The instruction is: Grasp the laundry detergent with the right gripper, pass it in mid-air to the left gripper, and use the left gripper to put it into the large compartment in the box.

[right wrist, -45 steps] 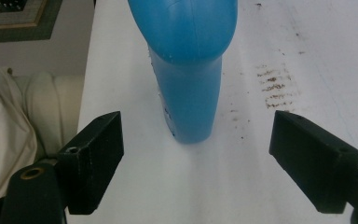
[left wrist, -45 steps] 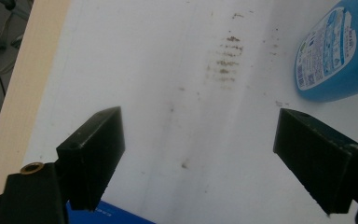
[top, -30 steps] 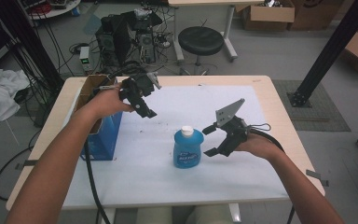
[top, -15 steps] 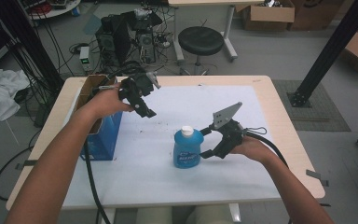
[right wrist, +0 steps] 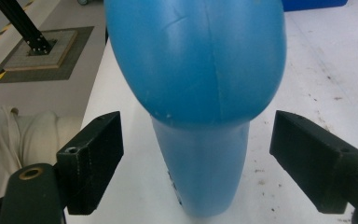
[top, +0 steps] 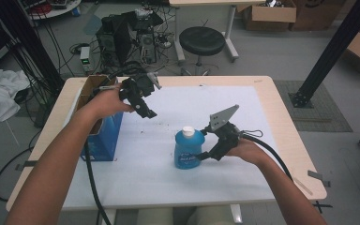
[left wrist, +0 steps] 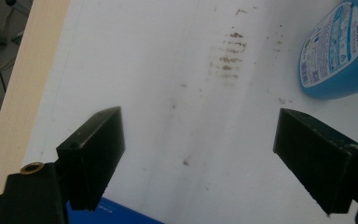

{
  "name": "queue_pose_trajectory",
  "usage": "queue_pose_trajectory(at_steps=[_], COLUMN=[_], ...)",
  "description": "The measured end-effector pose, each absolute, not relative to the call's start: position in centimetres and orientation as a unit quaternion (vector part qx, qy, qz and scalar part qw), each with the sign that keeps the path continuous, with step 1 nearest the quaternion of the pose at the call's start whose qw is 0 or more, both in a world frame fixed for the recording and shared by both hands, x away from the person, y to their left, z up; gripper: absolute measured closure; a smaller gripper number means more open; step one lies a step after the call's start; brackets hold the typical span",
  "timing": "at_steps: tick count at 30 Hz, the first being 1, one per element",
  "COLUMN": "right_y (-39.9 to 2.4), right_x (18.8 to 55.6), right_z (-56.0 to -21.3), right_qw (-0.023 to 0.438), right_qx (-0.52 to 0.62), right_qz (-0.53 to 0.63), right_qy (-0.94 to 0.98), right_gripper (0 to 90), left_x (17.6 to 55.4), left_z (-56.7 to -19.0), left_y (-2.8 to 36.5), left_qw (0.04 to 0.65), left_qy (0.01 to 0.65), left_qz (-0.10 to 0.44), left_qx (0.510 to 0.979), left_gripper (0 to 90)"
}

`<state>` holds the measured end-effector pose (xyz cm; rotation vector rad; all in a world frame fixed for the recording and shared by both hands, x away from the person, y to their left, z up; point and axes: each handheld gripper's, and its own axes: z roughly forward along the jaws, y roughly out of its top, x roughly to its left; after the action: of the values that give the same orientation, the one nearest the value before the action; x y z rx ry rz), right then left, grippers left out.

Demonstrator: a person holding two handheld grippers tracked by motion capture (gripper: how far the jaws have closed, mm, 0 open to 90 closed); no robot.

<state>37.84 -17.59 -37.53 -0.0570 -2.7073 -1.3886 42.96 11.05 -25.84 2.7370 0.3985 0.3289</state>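
While upright, cap skyward, blue bottle (top: 189,149) between spread right claw (top: 205,145); left claw (top: 143,101) agape.

Over the last second the right claw (top: 205,143) closes in on the blue bottle (top: 189,148) from the bottle's right. A second ago it sits a little apart from the bottle, held higher. Now it is lower on the counter (top: 262,117) and just beside the bottle. In the right gripper view its jaws stand wide apart, one on each side of the bottle (right wrist: 200,107), not touching it.
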Motion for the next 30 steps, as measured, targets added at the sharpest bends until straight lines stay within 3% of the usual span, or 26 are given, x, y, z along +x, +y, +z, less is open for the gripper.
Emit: queue_pose_trajectory(at_steps=[30], right_y=[-16.1], right_x=[37.9], right_z=[-38.8], right_qw=[0.069], right_qx=[-0.013], right_qz=[-0.488], right_qy=[-0.87], right_gripper=[22.6], left_x=[43.1], left_z=[-25.8], left_y=[11.3], left_qw=[0.176], left_qy=[0.14], left_qz=[0.118], left_qx=[0.967], left_gripper=[17.1])
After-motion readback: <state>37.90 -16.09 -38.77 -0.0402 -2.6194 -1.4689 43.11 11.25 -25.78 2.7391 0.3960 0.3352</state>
